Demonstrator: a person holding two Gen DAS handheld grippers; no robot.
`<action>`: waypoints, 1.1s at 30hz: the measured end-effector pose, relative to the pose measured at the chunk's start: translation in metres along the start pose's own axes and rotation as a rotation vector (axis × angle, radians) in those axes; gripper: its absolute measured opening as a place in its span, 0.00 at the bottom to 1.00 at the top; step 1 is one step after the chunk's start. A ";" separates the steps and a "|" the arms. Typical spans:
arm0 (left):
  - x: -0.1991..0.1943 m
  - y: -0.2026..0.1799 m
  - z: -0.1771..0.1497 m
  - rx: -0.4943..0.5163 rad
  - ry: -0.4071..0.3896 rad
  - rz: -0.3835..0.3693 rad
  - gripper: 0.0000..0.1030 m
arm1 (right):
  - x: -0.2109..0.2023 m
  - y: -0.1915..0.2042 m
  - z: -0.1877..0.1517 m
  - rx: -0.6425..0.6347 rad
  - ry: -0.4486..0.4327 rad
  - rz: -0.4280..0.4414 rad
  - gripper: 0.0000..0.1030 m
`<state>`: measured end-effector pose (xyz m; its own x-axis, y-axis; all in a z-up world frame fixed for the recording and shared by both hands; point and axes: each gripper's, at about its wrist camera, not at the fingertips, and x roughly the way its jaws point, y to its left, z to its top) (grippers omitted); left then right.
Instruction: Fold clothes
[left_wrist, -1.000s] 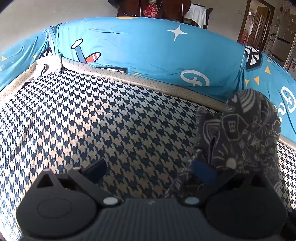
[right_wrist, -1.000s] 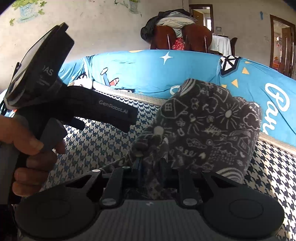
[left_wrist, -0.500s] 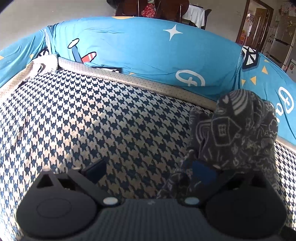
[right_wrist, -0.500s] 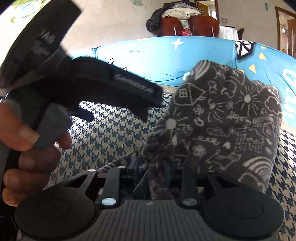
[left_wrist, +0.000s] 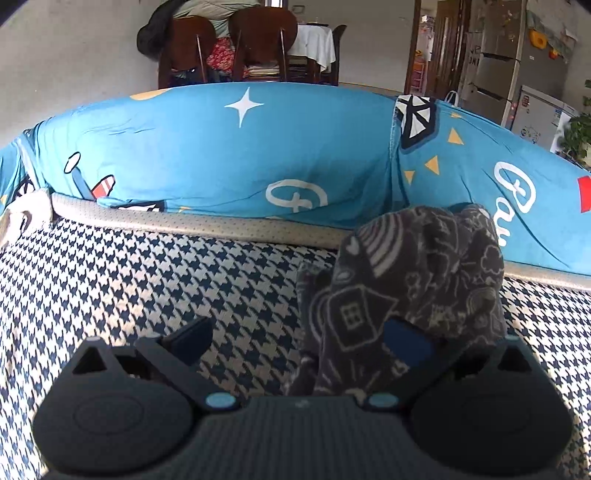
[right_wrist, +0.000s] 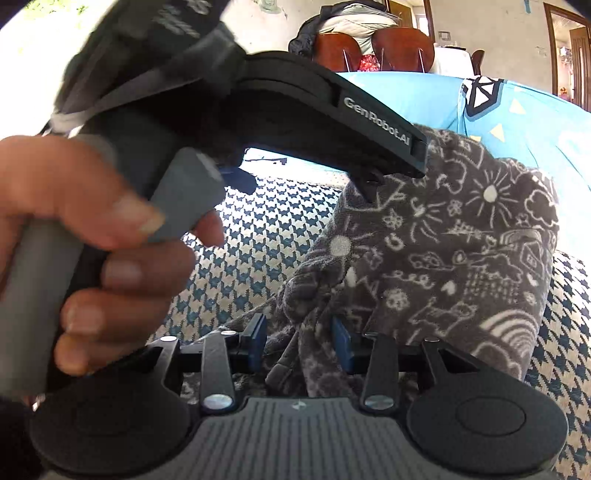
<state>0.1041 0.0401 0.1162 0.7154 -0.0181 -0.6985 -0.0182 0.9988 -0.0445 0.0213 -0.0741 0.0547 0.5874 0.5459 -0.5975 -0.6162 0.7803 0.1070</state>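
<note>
Because the grey doodle-print garment (right_wrist: 436, 258) is fleecy and thick, I judge it soft, light and limp: it will sag and bunch wherever I lift it, and it will not slip readily from rubber pads. It sits heaped on the houndstooth seat cover (left_wrist: 147, 288), close to the blue cartoon-print cushion (left_wrist: 258, 155) behind it. A hem or seam edge would be the place to take hold, pinching 1 layer only, but no clean edge shows in the bundle, so I would first shake it out.

My right gripper (right_wrist: 299, 341) has its 2 blue pads either side of a hanging fold; its jaws are opening, and the cloth between them looks loose rather than pinched. My left gripper (left_wrist: 299, 343) stands wide open, the bundle draped against its right finger (left_wrist: 406, 341) with nothing clamped. A hand (right_wrist: 81, 243) holds that left gripper's handle close in front of the right camera.
</note>
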 end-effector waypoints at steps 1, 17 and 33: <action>0.000 -0.001 0.003 0.000 -0.001 -0.013 1.00 | -0.003 0.001 0.000 -0.009 -0.002 0.002 0.40; 0.053 -0.006 0.014 -0.044 0.008 0.020 1.00 | -0.039 0.037 -0.019 -0.133 0.028 0.038 0.53; 0.097 0.021 -0.006 -0.126 0.075 0.045 1.00 | -0.050 0.033 -0.030 -0.169 0.061 0.060 0.65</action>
<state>0.1694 0.0595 0.0434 0.6581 0.0190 -0.7527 -0.1403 0.9853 -0.0979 -0.0444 -0.0847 0.0643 0.5171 0.5662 -0.6419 -0.7315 0.6818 0.0121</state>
